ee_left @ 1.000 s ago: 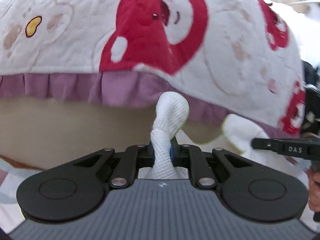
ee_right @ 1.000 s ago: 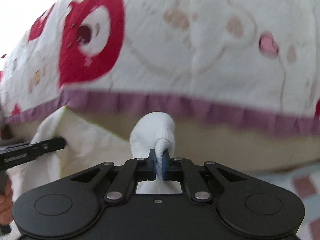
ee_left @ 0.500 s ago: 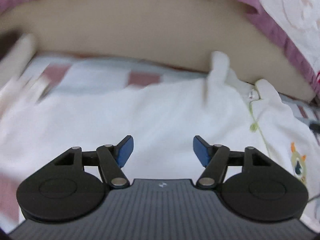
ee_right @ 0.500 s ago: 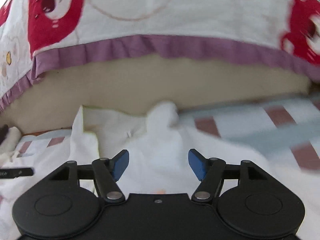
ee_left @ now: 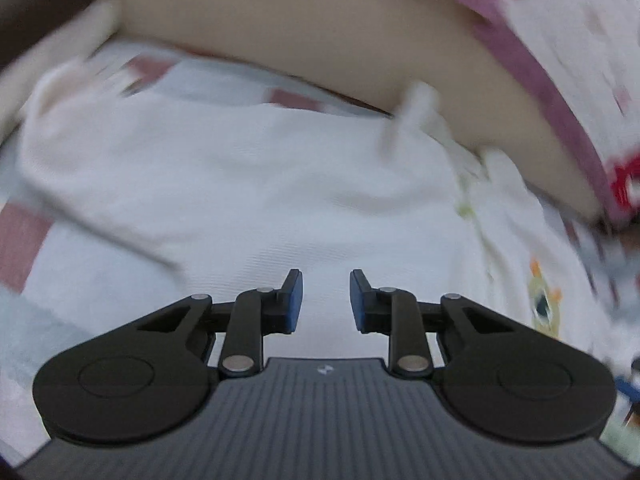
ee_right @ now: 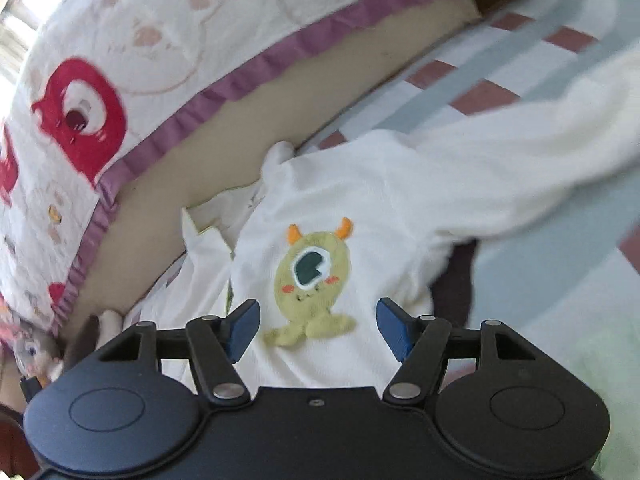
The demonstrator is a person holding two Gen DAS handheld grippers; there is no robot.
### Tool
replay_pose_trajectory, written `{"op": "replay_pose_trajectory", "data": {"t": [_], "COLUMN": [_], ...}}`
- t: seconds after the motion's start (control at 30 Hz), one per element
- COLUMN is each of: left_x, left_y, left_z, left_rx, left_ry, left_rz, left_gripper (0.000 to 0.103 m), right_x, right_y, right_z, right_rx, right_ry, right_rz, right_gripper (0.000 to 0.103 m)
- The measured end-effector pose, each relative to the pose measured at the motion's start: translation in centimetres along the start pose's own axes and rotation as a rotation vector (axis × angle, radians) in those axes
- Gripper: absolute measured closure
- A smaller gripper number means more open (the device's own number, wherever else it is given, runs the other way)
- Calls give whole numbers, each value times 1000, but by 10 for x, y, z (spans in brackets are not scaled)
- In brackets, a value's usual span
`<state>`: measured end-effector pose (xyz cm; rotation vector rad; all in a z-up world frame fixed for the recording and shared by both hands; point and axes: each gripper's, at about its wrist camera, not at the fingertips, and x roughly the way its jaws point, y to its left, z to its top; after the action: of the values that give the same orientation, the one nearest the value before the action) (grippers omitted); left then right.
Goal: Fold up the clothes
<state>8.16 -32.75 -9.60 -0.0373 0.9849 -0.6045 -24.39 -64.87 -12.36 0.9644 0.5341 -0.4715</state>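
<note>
A white baby garment lies spread on the checked bed sheet, its sleeve stretched out to the right. A green one-eyed monster patch sits on its chest and shows small at the right edge of the left wrist view. My left gripper hovers over the white cloth with its jaws closing, and nothing is between the blue pads. My right gripper stands open wide just above the monster patch, holding nothing.
A quilt with red bears and a purple frill hangs over a beige mattress side right behind the garment. The pink, white and pale blue checked sheet runs off to the right. A small toy lies at the lower left.
Both grippers let go of the bunched white cloth they held up and opened. The garment now lies flat. Both cameras tipped down and swung sideways; the left jaws have since narrowed.
</note>
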Motion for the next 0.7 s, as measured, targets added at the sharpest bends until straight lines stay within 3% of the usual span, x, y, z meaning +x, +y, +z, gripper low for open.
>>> {"op": "replay_pose_trajectory", "data": {"t": [0.17,0.37,0.5,0.7], "left_x": [14,31,36,46], "left_y": [-81,-140,-158,-175], "left_z": [-33,-90,-107,-102], "left_rx": [169,334,377,364], "left_ry": [108,211,221,204], "left_rz": [-192,-338,-371,-385], "left_gripper": [75,73,71,62], "right_x": [2,-1,6,31], "right_y": [-26,-78,-104,-112], "right_z": [4,32,46,60], "right_rx": [112,289,371,359], "right_ry": [23,-7,-20,-2], "right_rz": [-84,-68,-79,-122], "right_gripper": [32,32,32,32]}}
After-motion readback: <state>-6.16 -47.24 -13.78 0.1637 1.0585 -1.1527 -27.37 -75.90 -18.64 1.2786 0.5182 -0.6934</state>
